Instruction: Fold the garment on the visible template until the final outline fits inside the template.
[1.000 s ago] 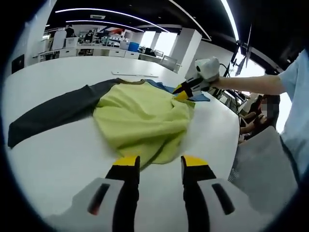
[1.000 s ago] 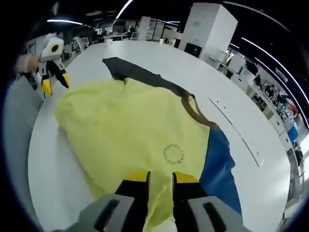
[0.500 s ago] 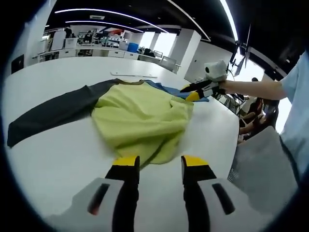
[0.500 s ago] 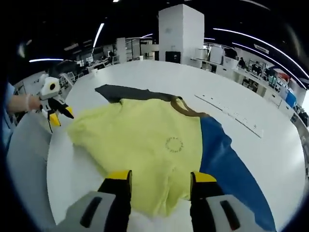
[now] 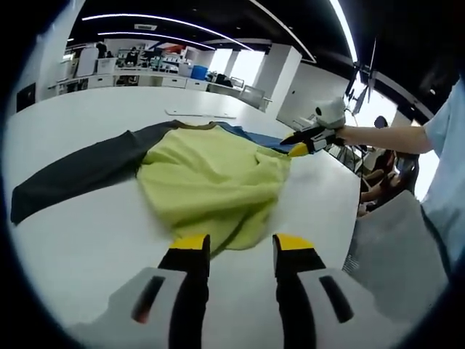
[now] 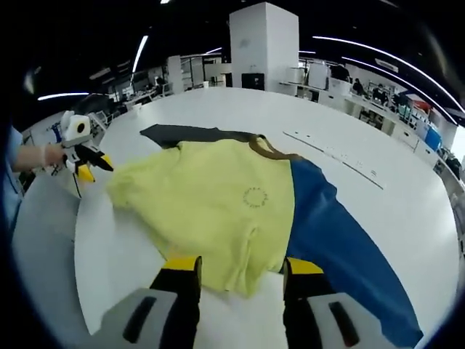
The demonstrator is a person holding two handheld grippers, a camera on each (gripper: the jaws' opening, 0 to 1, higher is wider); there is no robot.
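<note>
Open-plan office, round white counter point(image 6: 407, 211) carrying the rumpled yellow-green garment with one dark grey and one blue sleeve point(image 5: 211, 178) point(image 6: 211, 207) near its edge, bare counter beyond; left claw point(image 5: 236, 243) and right claw point(image 6: 236, 265) both apart, off the hem.

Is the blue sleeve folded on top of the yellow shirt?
No, the blue sleeve lies spread flat on the white table beside the yellow shirt, not on it.
</note>
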